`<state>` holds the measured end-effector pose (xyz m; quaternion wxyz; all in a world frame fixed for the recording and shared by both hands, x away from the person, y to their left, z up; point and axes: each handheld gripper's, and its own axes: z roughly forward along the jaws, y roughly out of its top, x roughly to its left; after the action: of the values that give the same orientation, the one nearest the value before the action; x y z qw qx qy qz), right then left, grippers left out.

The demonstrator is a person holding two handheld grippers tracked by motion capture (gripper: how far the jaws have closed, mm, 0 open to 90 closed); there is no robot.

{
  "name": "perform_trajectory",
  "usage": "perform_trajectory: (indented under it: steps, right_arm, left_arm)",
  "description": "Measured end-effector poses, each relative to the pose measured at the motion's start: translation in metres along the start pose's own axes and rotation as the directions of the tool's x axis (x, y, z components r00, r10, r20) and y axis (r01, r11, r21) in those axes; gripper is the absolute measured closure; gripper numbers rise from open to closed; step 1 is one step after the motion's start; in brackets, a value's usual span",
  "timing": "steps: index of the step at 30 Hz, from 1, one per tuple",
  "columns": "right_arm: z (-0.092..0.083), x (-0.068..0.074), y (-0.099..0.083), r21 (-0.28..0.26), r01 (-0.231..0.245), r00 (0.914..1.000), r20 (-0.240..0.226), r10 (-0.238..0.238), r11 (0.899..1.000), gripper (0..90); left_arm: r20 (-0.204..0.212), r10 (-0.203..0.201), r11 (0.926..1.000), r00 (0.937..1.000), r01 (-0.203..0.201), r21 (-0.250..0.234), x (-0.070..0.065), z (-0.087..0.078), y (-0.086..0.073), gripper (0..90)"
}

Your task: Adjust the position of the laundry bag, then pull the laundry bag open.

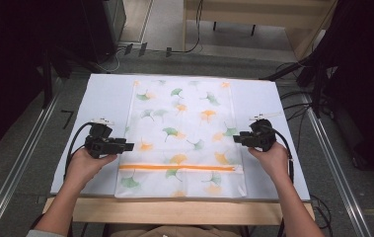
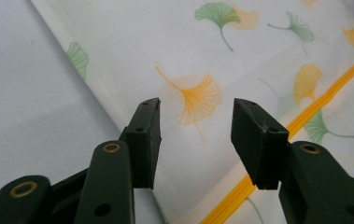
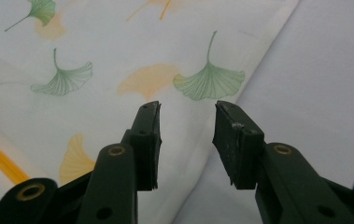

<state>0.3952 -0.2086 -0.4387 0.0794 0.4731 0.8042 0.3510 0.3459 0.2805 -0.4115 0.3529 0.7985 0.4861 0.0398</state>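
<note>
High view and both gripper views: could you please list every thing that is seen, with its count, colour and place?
Cloth bag: one, white with green and orange leaf print, flat at the middle of the table.
Zipper: one, orange, across the bag near the person's side.
Table cover: one, pale, under the bag.
Table edge: one, light wood, at the near side.
Cables: several, black, on the floor to the right.
Left gripper: one, black, jaws open, at the bag's left edge.
Right gripper: one, black, jaws open, at the bag's right edge.
Hands: two, holding the grippers.
</note>
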Motion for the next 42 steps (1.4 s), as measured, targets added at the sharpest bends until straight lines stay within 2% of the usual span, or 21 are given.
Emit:
perform_trajectory:
  steps: [2,6,10,15,18,20,26,32,36,42]
  right_arm:
    - [-0.004,0.003,-0.003,0.002,0.001,1.0,-0.003,-0.001,1.0,62.8]
    - [-0.01,0.006,-0.008,-0.003,0.001,0.9999,-0.013,-0.001,1.0,62.9]
    - [-0.021,0.007,-0.017,-0.011,-0.004,0.9999,-0.017,0.004,1.0,64.0]
    - [-0.027,0.011,-0.026,0.015,-0.01,0.999,-0.043,0.01,1.0,79.5]
    - [-0.026,0.012,-0.031,0.031,-0.018,0.9976,-0.066,0.02,0.999,87.6]
    - [-0.024,0.013,-0.032,0.044,-0.018,0.9969,-0.076,0.022,0.999,90.0]
    - [-0.017,0.018,-0.038,0.088,0.008,0.9958,-0.092,0.0,0.996,90.0]
    - [-0.012,0.019,-0.043,0.122,0.007,0.9964,-0.084,0.003,0.993,90.0]
    - [-0.008,0.018,-0.049,0.157,0.006,0.9952,-0.098,0.01,0.988,90.0]
    - [-0.01,0.02,-0.051,0.152,-0.003,0.9929,-0.117,0.021,0.988,90.0]
  left_arm:
    - [0.017,0.009,0.9999,0.9998,-0.009,-0.014,-0.002,-0.001,0.001,52.7]
    - [0.014,0.019,0.9998,0.9997,-0.018,-0.01,-0.009,0.0,0.003,48.7]
    - [0.034,0.019,0.9997,0.9992,-0.019,0.018,-0.017,0.005,0.007,39.3]
    - [0.035,0.058,0.998,0.9977,-0.058,0.024,-0.023,0.009,0.009,37.7]
    - [0.035,0.067,0.9973,0.9972,-0.068,0.027,-0.024,0.011,0.01,37.8]
    - [0.036,0.071,0.9971,0.9968,-0.072,0.023,-0.025,0.012,0.011,37.9]
    - [0.052,0.09,0.9957,0.9945,-0.091,0.016,-0.028,0.015,0.015,38.1]
    - [0.061,0.114,0.9929,0.9916,-0.116,0.028,-0.032,0.021,0.018,38.1]
    - [0.068,0.131,0.9905,0.989,-0.133,0.033,-0.037,0.025,0.02,38.1]
    - [0.077,0.161,0.986,0.984,-0.164,0.034,-0.041,0.03,0.023,40.1]
